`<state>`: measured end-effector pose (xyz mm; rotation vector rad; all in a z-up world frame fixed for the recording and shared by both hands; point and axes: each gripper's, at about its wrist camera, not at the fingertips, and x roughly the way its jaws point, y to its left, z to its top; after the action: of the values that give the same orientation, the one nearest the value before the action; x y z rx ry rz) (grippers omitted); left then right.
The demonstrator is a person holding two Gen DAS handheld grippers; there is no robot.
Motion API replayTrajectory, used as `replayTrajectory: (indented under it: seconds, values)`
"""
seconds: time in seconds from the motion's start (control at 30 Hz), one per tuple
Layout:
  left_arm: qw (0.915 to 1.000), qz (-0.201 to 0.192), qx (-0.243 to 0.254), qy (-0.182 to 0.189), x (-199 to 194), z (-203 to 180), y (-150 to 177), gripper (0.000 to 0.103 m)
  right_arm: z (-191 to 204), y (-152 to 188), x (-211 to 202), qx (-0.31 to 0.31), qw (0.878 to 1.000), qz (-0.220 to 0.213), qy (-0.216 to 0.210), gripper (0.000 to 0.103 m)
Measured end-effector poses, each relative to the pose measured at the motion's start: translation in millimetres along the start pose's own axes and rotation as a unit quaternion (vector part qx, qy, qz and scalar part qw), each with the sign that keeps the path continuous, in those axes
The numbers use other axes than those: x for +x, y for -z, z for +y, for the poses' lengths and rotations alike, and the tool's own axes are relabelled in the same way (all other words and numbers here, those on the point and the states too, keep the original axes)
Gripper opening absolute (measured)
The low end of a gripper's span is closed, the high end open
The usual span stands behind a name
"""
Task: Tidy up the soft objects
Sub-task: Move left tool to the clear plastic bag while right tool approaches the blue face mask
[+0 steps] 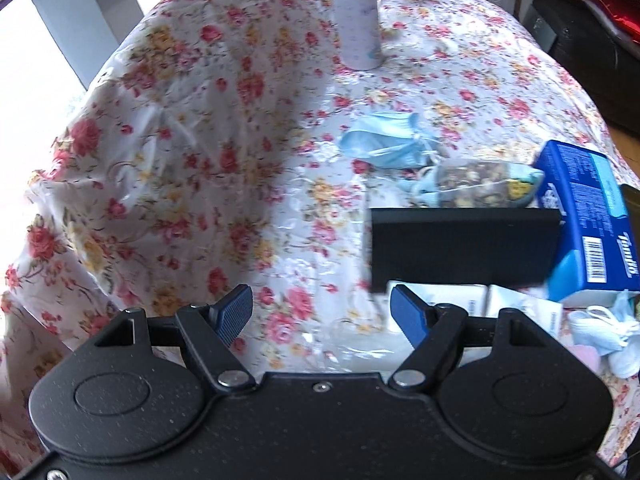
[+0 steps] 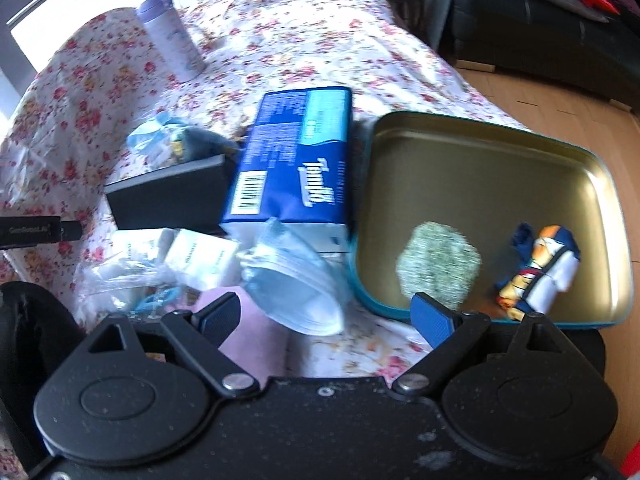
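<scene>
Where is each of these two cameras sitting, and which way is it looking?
Left wrist: rides on the left tongs, looking forward over the floral tablecloth toward a lilac bottle; only its own open blue fingers show.
Right wrist: rides on the right tongs, facing a gold tin holding a green scrubber; its open fingers show.
Shared: the blue tissue pack, black box, bottle.
</scene>
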<state>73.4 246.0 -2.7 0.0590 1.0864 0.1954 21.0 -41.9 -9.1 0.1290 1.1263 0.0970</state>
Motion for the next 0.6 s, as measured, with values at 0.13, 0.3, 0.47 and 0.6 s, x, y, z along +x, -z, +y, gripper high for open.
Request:
replayTrajectory:
  seconds: [0.13, 0.3, 0.47, 0.6]
  values:
    - [0.9999, 0.01, -0.003, -0.002, 11.4, 13.0, -1.7, 0.072, 23.7, -4.4, 5.4, -0.026, 0.999, 0.006, -0.02, 0.092]
    - [0.9993, 0.03, -0.019, 0.012, 30.3, 24.2, 0.8, 0.072, 59.4, -4.5, 15.7, -0.077, 0.996, 0.015, -0.038, 0.092]
    - [0.9963, 0.02, -0.058, 0.06, 31.3, 40.0, 1.5, 0.072, 99.9, 2.2, 34.0, -0.14, 0.989, 0.026, -0.037, 0.093]
    - [0.9934, 0.024, -0.079, 0.08, 35.7, 46.9, 2.4, 0.072, 130.4, 7.9, 50.4, -0.201, 0.979, 0.022, -0.015, 0.093]
